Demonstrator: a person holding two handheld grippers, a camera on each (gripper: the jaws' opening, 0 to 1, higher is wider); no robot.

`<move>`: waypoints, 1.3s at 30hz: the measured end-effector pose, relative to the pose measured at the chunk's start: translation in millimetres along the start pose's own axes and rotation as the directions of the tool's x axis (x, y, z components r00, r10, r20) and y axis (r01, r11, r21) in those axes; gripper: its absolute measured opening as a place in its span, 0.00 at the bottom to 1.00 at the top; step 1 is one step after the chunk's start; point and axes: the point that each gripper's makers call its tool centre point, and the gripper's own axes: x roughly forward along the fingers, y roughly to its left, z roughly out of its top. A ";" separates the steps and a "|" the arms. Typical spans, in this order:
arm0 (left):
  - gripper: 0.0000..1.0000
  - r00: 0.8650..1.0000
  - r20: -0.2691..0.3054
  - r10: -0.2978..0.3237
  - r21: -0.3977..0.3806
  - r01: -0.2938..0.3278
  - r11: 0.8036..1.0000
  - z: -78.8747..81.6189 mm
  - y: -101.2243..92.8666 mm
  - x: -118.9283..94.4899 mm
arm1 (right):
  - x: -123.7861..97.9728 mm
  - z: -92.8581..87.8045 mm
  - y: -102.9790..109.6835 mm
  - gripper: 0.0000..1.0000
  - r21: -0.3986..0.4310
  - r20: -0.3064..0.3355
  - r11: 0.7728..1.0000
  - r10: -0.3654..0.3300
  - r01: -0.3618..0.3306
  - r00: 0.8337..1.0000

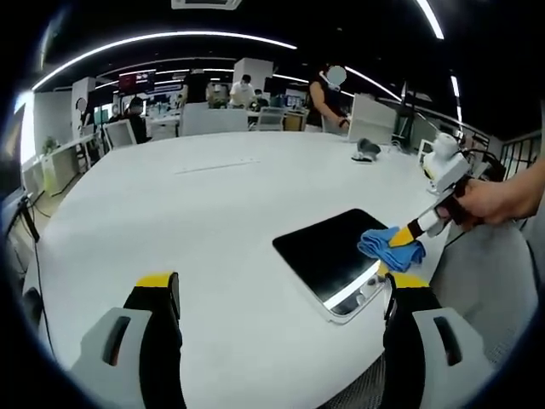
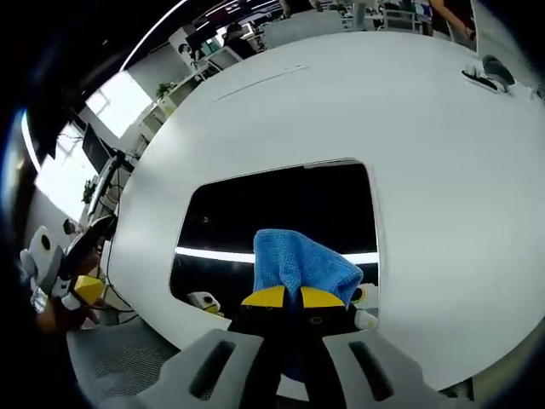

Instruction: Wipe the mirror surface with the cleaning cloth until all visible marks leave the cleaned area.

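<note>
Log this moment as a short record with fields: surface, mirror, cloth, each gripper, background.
surface: large white table
mirror: flat on the table, dark, reflecting ceiling lights
cloth: blue cleaning cloth, bunched, resting on the mirror near its edge
right gripper: jaws shut on the cloth, held over the mirror; also seen in the left gripper view with a hand holding it
left gripper: jaws open, holding nothing, above the bare table
background: office with desks, people standing far off

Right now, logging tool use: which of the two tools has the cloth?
The right tool, shut on the blue cloth over the mirror. The left tool is open, holding nothing.
</note>
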 end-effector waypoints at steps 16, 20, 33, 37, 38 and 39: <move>0.99 1.000 -0.006 0.001 -0.002 -0.001 1.000 -4.2 1.9 -3.8 | 14.7 3.9 33.3 0.00 -0.037 -0.026 0.999 0.027 -0.028 0.999; 0.99 1.000 -0.006 -0.003 0.005 0.003 1.000 -1.4 3.5 -4.8 | 17.1 4.8 40.0 0.00 -0.049 -0.033 0.998 0.031 -0.032 0.999; 0.99 1.000 -0.012 -0.007 0.032 0.007 0.999 4.7 14.9 -11.3 | 23.9 3.4 58.6 0.00 -0.079 -0.055 0.996 0.039 -0.044 0.998; 0.98 1.000 -0.012 -0.007 0.031 0.008 0.999 4.6 13.7 -10.9 | 25.3 2.9 61.2 0.00 -0.089 -0.064 0.995 0.045 -0.050 0.997; 0.97 1.000 -0.014 -0.005 0.030 0.006 1.000 3.7 13.5 -10.6 | 25.9 2.7 62.7 0.00 -0.091 -0.066 0.994 0.049 -0.055 0.997; 0.96 1.000 -0.011 0.001 0.030 -0.001 1.000 3.9 13.6 -10.4 | 26.5 2.6 64.0 0.00 -0.091 -0.066 0.994 0.050 -0.056 0.997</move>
